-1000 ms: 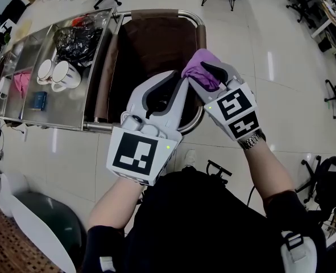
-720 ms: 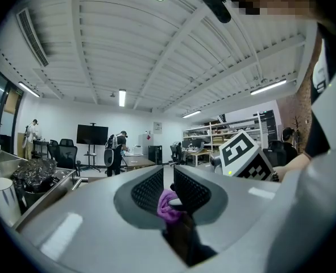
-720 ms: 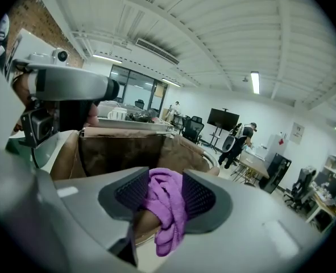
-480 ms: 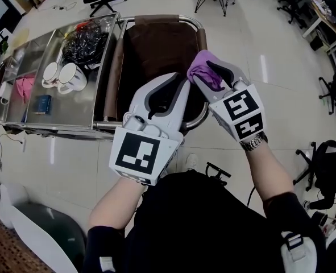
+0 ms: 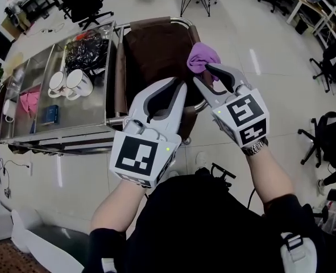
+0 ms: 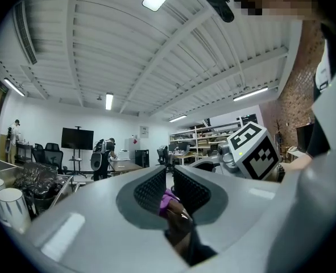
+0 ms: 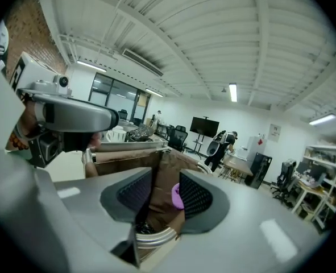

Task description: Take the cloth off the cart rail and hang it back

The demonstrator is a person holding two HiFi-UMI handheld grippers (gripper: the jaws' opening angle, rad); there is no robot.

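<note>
Tiled floor (image 5: pixel 270 44), cart at upper left. Purple cloth (image 5: pixel 203 56) now sits on the cart rail (image 5: pixel 182 20), upper centre. A second ago the right gripper (image 5: pixel 202 74) pinched it. Those jaws stand spread, have just been narrowing a little, and the cloth lies just past the tips, unpinched. Left gripper (image 5: pixel 180 82) shows a narrow slit, empty. Rehang looks done.

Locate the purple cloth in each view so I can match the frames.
Head view: purple cloth upper centre, draped at the right side of the cart rail.
Left gripper view: purple cloth low centre.
Right gripper view: purple cloth just below centre.
Shared landmark: the cart's brown bag, right beside the cloth.
</note>
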